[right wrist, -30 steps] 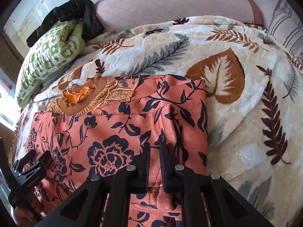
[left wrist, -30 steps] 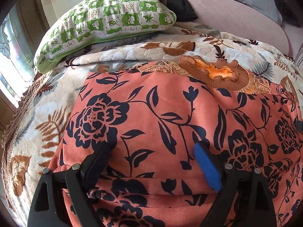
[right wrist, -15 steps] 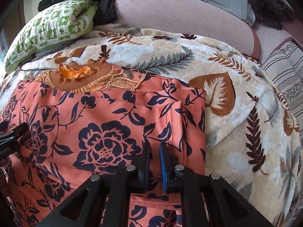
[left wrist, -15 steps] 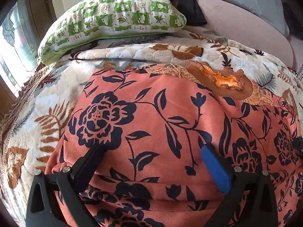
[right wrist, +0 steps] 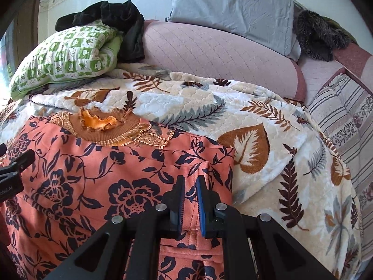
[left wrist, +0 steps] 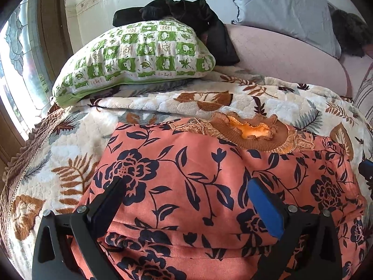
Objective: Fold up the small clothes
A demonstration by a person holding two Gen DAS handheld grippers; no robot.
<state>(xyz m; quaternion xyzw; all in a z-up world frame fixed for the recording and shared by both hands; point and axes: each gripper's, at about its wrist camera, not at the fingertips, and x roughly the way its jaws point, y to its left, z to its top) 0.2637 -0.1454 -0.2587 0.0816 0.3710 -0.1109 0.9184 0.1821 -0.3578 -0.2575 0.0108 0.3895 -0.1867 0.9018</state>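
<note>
A salmon garment with dark blue flowers lies spread on a leaf-patterned blanket, its brown ribbed collar at the far edge. My left gripper hovers over the garment's left half, jaws wide open, nothing pinched between them. In the right wrist view the same garment fills the lower left. My right gripper sits near the garment's right edge, jaws nearly together with a fold of the salmon fabric between the pads. The left gripper's tip shows at the left border.
A green checked pillow with a black cloth on it lies at the back left. Behind are a pink quilted bolster, a grey pillow and a dark furry thing. A striped cushion lies on the right.
Both grippers have risen and tipped upward, so more of the pillows and wall shows. The left jaws spread slightly wider. The right jaws stay together on the fabric.
</note>
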